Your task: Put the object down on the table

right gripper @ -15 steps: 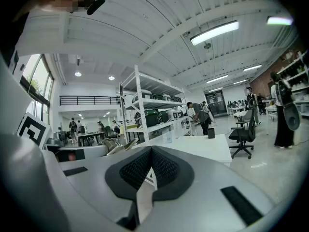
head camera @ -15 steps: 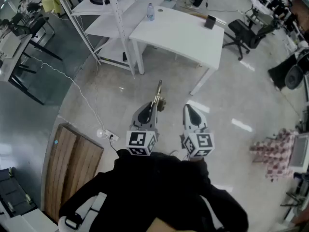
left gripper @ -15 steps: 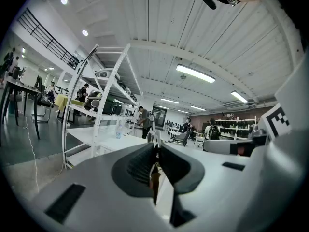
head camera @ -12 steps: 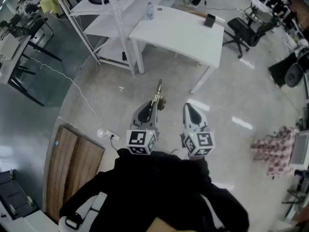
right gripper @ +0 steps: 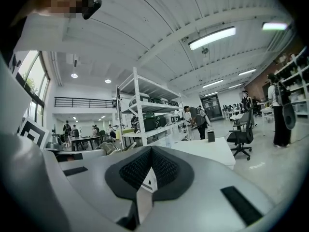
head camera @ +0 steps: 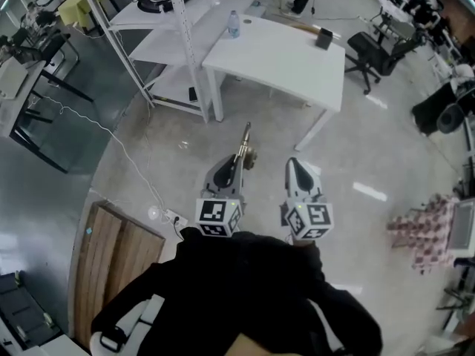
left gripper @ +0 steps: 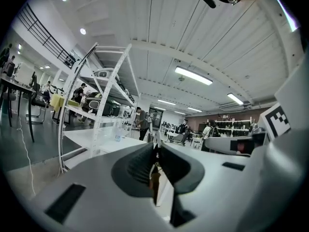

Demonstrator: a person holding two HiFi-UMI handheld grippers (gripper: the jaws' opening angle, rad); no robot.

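Head view, large to small.

Floor (head camera: 148, 150): pale, glossy, open workshop space.

White table (head camera: 282, 54): stands ahead of the person, well apart from both grippers. A white shelving rack (head camera: 182, 28) is just beside its left end.

Person: dark sleeves (head camera: 245, 288) fill the lower middle of the view.

Wooden panel (head camera: 111, 262): low on the floor at lower left. A white power strip (head camera: 172, 216) with a trailing cable lies near its far corner.

Office chair (head camera: 369, 50): black, beside the table's right end.

Left gripper (head camera: 233, 166): roughly level, pointing toward the table. Its own view shows the jaws clenched on a thin brownish piece.

Right gripper (head camera: 292, 166): alongside the left one, apart from it. Its own view shows the ribbed pads (right gripper: 161, 168) pressed together with nothing between them.

Slender brass-coloured object (head camera: 245, 145): a tool of some kind (which one I cannot tell). It has a thicker knob near the left jaws and a thin shaft sticking out forward. It hangs in the air over the floor, short of the table's near edge, not on the tabletop.

Clear bottle (head camera: 234, 22): upright on the table's far left corner.

Small black box (head camera: 323, 37): upright near the table's far right edge.
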